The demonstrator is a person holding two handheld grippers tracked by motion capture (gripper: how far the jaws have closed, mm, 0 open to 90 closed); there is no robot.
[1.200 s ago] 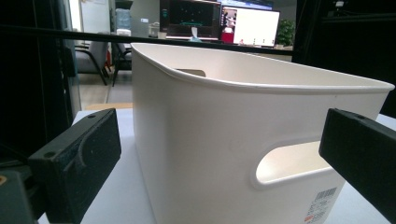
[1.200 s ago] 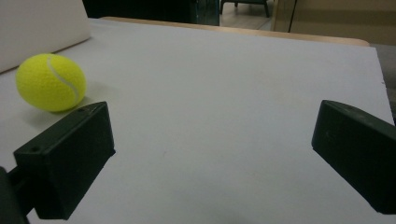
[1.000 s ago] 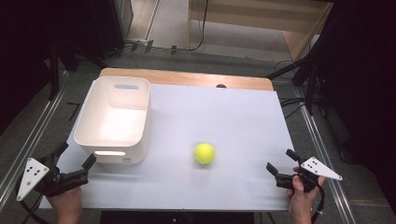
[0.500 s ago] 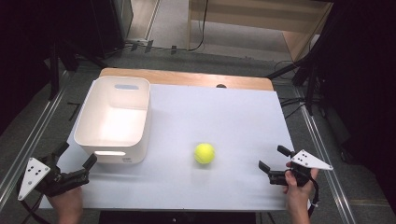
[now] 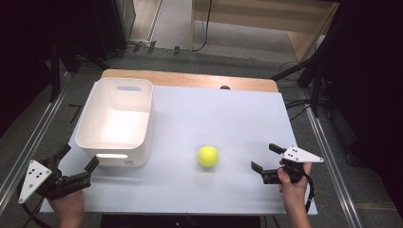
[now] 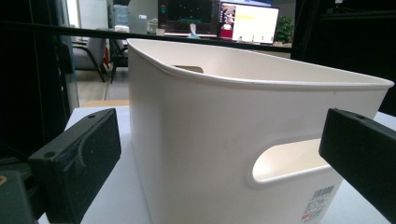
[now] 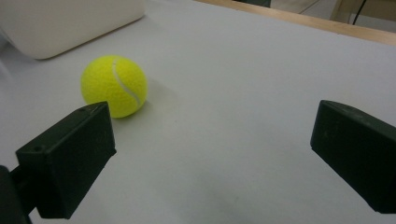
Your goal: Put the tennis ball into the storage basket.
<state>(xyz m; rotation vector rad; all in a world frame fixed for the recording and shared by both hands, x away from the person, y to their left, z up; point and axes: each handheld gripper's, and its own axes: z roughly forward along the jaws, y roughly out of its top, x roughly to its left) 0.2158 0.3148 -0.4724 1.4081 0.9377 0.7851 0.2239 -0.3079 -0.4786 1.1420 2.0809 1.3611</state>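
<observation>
High view count: one ball [image 5: 208, 156], one bin [image 5: 115, 122], one table [image 5: 223, 118], two grippers, two hands.
Ball: yellow tennis ball, resting on the white table top near its middle, toward 5 o'clock from the bin and apart from it.
Bin: white, empty, with a handle slot in each short wall; it stands at 9 o'clock on the table, long side running toward 12.
Left gripper [image 5: 76, 162]: at 7 o'clock, by the table's near corner, held by the left hand [image 5: 66, 209]. Jaws wide apart, holding nothing and touching nothing.
Left gripper view: bin [image 6: 243, 140] looms close between the two spread jaws, its near corner and one handle slot facing the camera; a barcode sticker sits low on the wall. Whether a jaw grazes the wall I cannot tell.
Right gripper [image 5: 266, 156]: at 4 o'clock, held by the right hand [image 5: 292, 183], pointing toward the ball. Jaws wide apart, empty, clear of the ball.
Right gripper view: ball [image 7: 114, 86] lies ahead at 11 o'clock, just beyond the left-side jaw, not between the jaws; a corner of the bin [image 7: 70, 23] shows behind it.
</observation>
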